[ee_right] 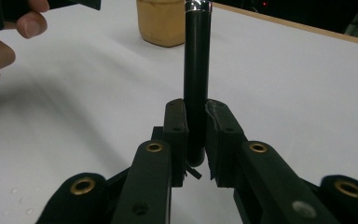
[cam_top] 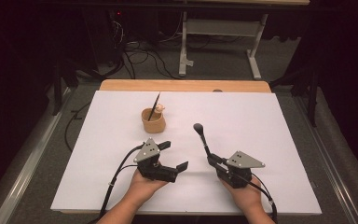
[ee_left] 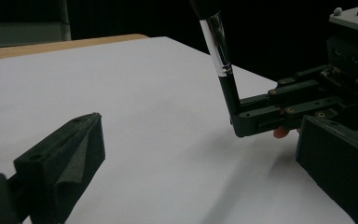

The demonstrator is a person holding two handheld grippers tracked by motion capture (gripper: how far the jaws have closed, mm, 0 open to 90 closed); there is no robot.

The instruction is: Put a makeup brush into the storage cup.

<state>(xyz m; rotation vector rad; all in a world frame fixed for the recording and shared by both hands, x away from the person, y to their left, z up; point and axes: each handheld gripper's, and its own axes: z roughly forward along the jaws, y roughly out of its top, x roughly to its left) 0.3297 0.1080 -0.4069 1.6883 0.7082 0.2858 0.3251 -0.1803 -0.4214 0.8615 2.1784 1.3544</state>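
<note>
A black-handled makeup brush [cam_top: 203, 139] [ee_right: 196, 70] stands upright with its dark head on top, and my right gripper [cam_top: 213, 161] [ee_right: 196, 135] is shut on the lower end of its handle. In the left gripper view the brush [ee_left: 221, 60] rises from the right gripper [ee_left: 242, 122] at the right. My left gripper [cam_top: 175, 155] [ee_left: 200, 158] is open and holds nothing, a short way left of the brush. A tan cup [cam_top: 153, 122] [ee_right: 162, 21] stands farther back on the white sheet [cam_top: 261, 121], with a thin dark brush [cam_top: 154, 106] leaning in it.
The white sheet covers a wooden table whose back edge [cam_top: 182, 85] shows beyond it. Cables [cam_top: 140, 58] and a metal table frame [cam_top: 223, 28] lie on the floor behind. The person's left hand [ee_right: 4, 44] sits at the top left of the right gripper view.
</note>
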